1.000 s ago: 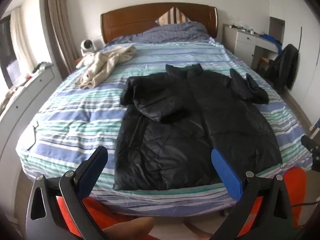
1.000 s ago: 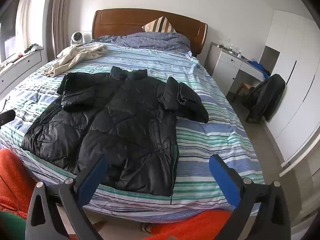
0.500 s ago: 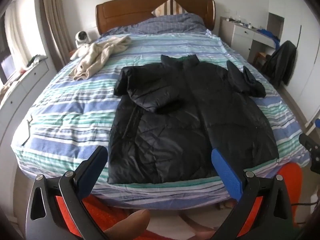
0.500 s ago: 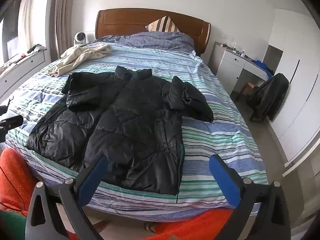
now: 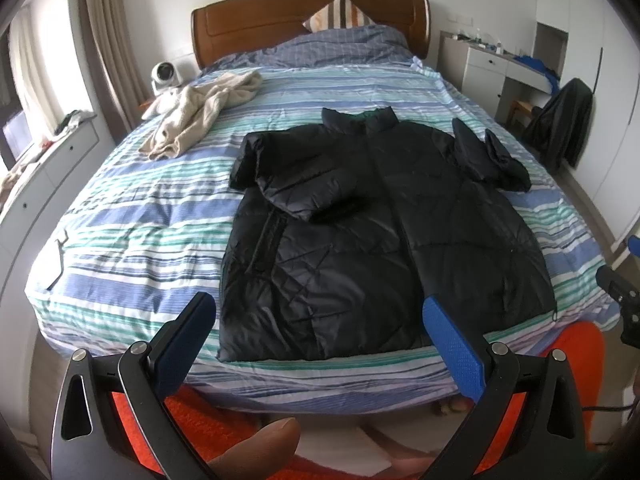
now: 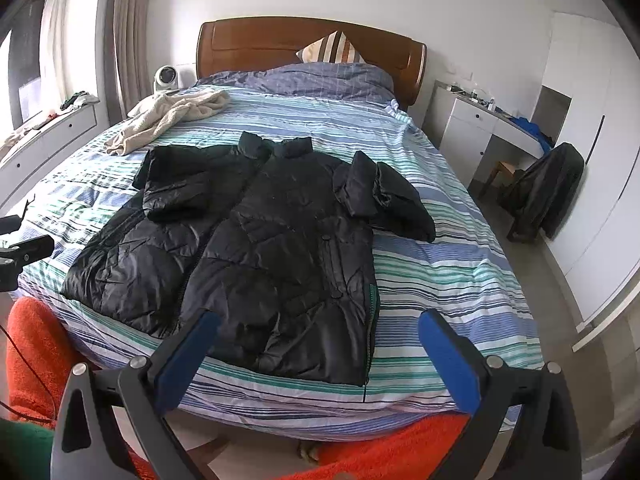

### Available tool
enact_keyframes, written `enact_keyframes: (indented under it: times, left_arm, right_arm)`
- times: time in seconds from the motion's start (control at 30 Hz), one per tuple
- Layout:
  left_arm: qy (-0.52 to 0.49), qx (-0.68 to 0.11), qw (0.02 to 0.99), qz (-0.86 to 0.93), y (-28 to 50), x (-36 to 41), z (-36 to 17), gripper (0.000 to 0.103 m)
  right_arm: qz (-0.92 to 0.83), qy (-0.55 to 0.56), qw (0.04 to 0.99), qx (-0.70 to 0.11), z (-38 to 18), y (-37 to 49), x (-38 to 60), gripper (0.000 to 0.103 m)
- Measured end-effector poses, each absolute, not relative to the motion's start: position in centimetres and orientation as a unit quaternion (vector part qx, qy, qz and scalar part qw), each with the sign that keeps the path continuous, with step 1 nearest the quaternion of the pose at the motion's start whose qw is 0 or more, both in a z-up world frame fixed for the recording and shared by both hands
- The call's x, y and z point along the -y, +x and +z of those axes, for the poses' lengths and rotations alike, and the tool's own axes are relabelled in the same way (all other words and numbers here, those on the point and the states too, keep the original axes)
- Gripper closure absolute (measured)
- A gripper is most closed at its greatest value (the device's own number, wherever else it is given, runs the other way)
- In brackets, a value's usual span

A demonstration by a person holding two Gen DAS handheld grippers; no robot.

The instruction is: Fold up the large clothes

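Black puffer jacket (image 5: 372, 236): front up on striped bed (image 5: 132, 240), collar toward headboard (image 5: 308, 14), hem near the foot edge. One sleeve (image 5: 296, 180) already folded in across the chest; other sleeve (image 6: 384, 196) bunched and lying out to the side, off the body panel.

Left gripper (image 5: 318, 342): held short of the foot of the bed, fingers spread wide, nothing between them.

Right gripper (image 6: 318, 348): likewise back from the bed, fingers wide apart, empty.

Beige garment (image 5: 200, 112): crumpled near the head of the bed, well apart from the jacket.

Dark garment (image 6: 548, 196): draped on a chair beside the bed.

Zip: probably closed, seam too dark to confirm.

Risks from here, judged: slick padded shell slipping out of a shallow pinch; trapped air springing a fold back open; hem sliding off the foot edge if dragged that way; bunched sleeve folding lumpy unless straightened first.
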State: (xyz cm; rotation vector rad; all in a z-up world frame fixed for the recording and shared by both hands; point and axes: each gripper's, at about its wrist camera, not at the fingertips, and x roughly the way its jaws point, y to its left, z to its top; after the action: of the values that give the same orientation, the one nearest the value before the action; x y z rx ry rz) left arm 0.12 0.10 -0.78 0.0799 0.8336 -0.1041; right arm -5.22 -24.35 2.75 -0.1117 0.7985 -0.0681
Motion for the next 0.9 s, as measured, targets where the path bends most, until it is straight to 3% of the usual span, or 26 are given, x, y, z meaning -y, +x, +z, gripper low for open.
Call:
enact_keyframes:
  times: [0.9]
  left_arm:
    - [0.035, -0.398, 0.916, -0.028, 0.3, -0.9, -0.1, 0.000]
  right_arm:
    - [-0.051, -0.023, 0.922, -0.384, 3.1, -4.9, 26.1, 0.000]
